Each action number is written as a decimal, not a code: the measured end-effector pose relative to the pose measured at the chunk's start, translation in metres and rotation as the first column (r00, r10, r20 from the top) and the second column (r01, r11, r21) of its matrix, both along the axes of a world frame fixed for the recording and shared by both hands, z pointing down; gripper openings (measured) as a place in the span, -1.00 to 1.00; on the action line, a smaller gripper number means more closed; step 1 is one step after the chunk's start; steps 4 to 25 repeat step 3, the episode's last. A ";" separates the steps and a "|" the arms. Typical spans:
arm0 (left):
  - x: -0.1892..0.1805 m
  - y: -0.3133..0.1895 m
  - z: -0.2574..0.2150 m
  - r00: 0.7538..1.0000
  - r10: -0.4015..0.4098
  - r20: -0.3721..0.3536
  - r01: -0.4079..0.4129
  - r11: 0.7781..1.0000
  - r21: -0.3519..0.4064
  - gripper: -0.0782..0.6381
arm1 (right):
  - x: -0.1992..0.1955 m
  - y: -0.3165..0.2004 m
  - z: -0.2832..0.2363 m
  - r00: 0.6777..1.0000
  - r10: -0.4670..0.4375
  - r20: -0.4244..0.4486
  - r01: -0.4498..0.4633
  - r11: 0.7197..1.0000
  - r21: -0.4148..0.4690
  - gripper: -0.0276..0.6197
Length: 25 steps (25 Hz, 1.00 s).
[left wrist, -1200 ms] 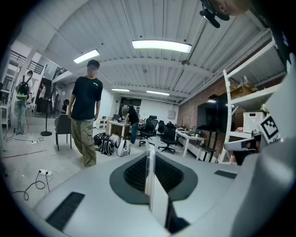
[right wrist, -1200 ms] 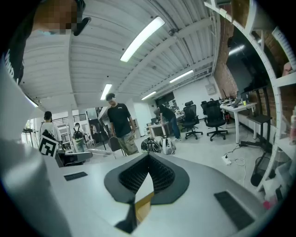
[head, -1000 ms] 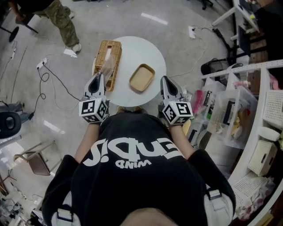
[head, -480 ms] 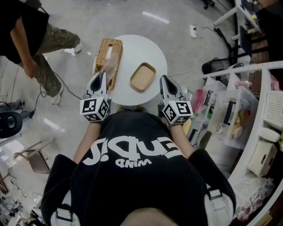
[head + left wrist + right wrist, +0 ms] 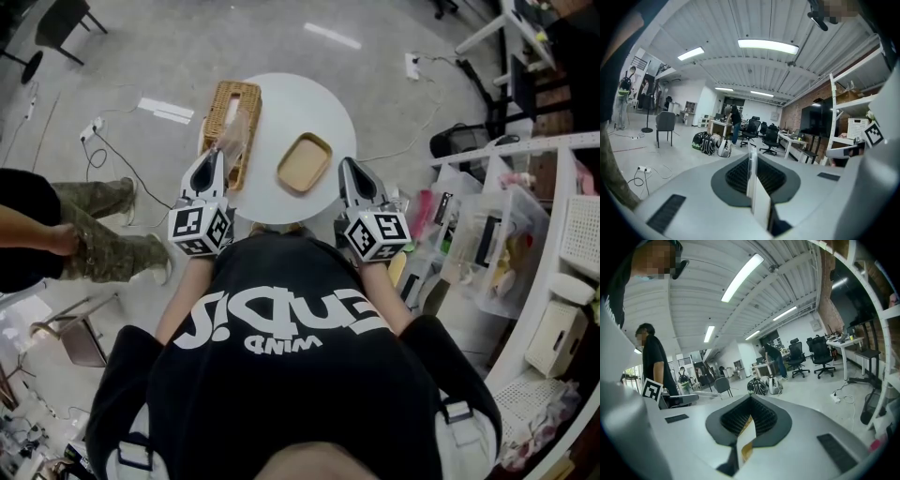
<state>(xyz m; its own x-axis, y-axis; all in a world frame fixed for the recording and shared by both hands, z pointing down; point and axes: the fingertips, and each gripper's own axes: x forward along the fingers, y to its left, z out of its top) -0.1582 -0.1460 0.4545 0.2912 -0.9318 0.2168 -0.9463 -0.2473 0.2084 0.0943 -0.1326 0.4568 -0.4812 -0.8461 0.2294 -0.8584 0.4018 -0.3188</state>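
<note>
From the head view, a round white table (image 5: 328,112) stands in front of the person. On it lie a long wicker basket (image 5: 221,103) with something pale and crumpled inside, and a shallow tan tray (image 5: 304,164). My left gripper (image 5: 215,157) hovers at the table's near left edge, beside the basket's near end. My right gripper (image 5: 347,167) hovers at the near right edge, just right of the tray. Both grippers are shut with nothing between the jaws. The left gripper (image 5: 751,154) and the right gripper (image 5: 750,401) both point out over the room, level with each other.
A passer-by (image 5: 66,234) in olive trousers stands close on the left, also visible as a person (image 5: 652,364) beside the marker cube. White shelving with bins (image 5: 511,248) fills the right side. Cables (image 5: 98,141) lie on the floor; a chair (image 5: 80,342) stands behind left.
The passer-by has walked from the far side of the table round to the person's near left. Both grippers have stayed almost still and shut.
</note>
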 end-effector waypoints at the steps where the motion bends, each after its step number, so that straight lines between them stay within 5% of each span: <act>1: 0.000 0.000 0.000 1.000 -0.001 0.000 0.001 1.000 -0.001 -0.71 | 0.000 -0.001 0.000 1.000 0.000 0.002 0.000 1.000 0.000 -0.92; 25: 0.000 -0.001 0.001 1.000 -0.002 0.000 0.002 1.000 -0.003 -0.71 | 0.000 -0.003 -0.001 1.000 -0.001 0.003 0.001 1.000 0.003 -0.92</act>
